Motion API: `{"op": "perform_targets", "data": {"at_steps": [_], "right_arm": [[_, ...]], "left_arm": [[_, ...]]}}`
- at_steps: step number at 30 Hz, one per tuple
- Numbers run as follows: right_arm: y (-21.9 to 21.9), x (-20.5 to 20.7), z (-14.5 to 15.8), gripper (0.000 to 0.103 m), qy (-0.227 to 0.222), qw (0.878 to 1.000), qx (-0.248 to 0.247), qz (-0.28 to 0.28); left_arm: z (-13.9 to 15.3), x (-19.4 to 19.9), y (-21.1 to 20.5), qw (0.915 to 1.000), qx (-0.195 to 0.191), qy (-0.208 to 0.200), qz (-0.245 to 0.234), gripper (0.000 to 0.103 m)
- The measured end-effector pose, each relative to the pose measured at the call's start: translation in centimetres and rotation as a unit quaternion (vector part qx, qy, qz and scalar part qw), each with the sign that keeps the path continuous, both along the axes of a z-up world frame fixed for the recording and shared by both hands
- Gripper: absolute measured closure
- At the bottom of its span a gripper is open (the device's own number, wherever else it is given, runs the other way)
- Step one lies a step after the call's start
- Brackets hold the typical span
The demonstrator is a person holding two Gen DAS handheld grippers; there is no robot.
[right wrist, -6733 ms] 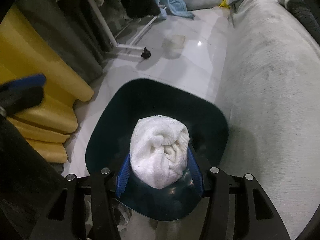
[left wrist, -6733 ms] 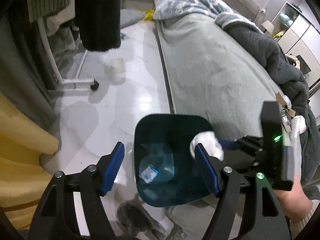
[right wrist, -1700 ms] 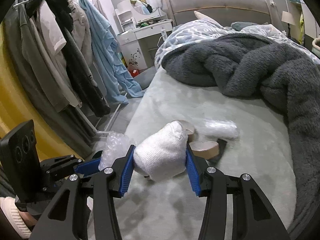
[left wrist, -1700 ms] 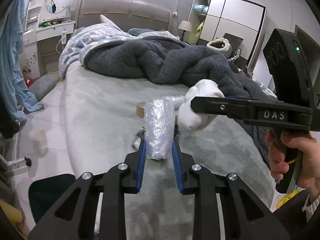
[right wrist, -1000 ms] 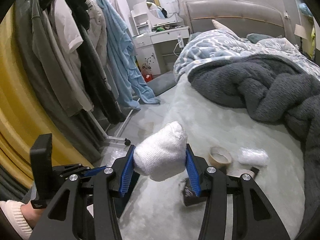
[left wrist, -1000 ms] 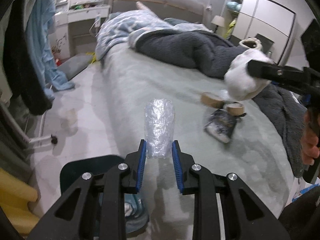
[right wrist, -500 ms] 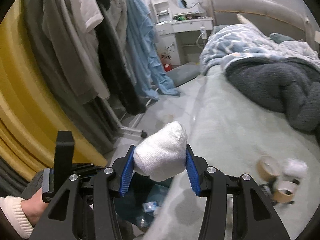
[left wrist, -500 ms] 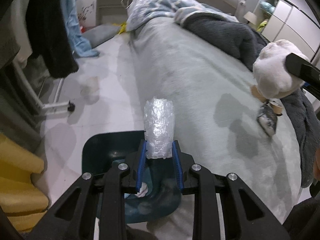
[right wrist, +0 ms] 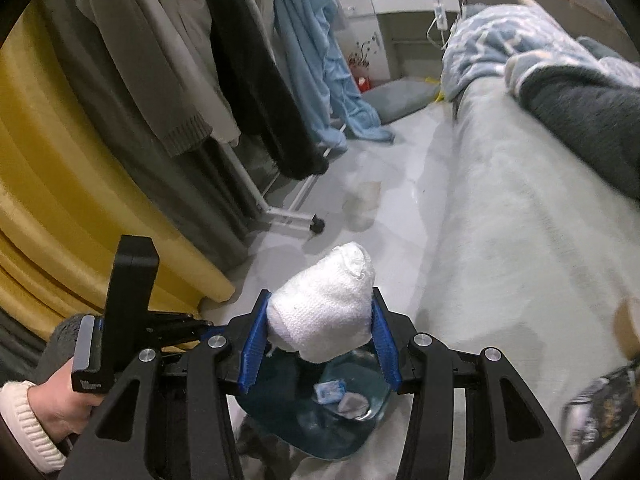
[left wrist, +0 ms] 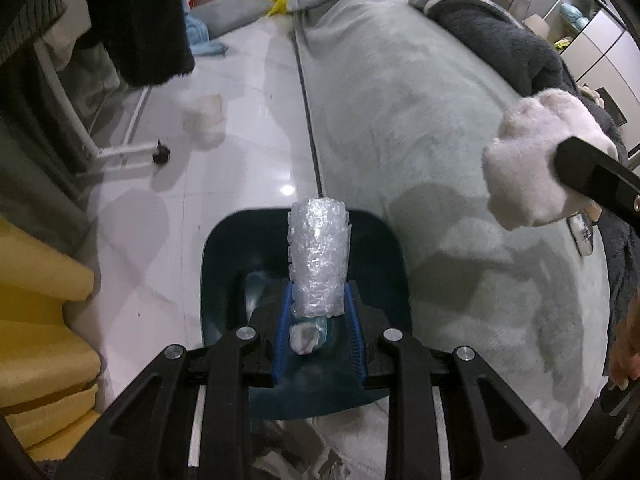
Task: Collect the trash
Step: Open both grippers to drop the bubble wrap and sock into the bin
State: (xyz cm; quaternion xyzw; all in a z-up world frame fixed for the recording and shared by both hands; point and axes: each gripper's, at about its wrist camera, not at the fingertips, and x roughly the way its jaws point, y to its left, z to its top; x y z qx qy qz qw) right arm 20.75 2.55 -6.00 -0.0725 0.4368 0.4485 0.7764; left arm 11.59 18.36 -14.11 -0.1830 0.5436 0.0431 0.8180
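Observation:
My left gripper [left wrist: 319,312] is shut on a roll of clear bubble wrap [left wrist: 319,256] and holds it upright over the dark teal trash bin [left wrist: 224,264] on the floor beside the bed. My right gripper [right wrist: 320,340] is shut on a white rolled sock [right wrist: 324,304], which also shows in the left wrist view [left wrist: 536,160] at the right, over the bed's edge. In the right wrist view the bin [right wrist: 280,404] sits below the sock with small scraps [right wrist: 330,390] in it. A dark wrapper [right wrist: 600,408] lies on the bed.
The grey-green bed [left wrist: 420,120] with a dark fuzzy blanket [left wrist: 500,36] fills the right. A clothes rack with hanging clothes [right wrist: 248,80] and a wheeled base [left wrist: 160,156] stands left. Yellow cushions [left wrist: 36,320] lie by the bin. The white floor [left wrist: 240,100] runs between them.
Both grippers swung from the bed down toward the floor. The bubble wrap is now right over the bin, and the sock has come closer above the bin's edge.

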Motion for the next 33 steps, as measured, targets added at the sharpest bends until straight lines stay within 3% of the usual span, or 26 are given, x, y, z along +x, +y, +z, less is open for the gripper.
{"op": "perform_targets", "data": {"at_steps": [9,14,17,23,33], "right_arm": [[3.5,-0.1,-4.0,0.054,0.03,0.999,-0.043,0.013],[4.7,-0.1,-6.7,0.054,0.044,0.996,-0.08,0.016],[5.2,0.0,-8.0,0.054,0.053,0.994,-0.096,0.015],[6.1,-0.5,-10.8,0.054,0.064,0.988,-0.135,0.022],[7.5,-1.4,-13.8,0.052,0.07,0.98,-0.185,0.033]], "left_arm": [[-2.4,-1.2,2.0,0.9983,-0.023,0.053,-0.006,0.074],[-2.3,-1.8,3.4,0.9982,-0.029,0.052,0.001,0.058],[-1.7,-2.1,3.9,0.9985,-0.03,0.044,0.005,0.054],[0.5,-2.7,4.9,0.9996,-0.026,-0.004,0.01,0.041],[4.9,-3.4,5.7,0.9935,-0.011,-0.112,0.018,0.036]]}}
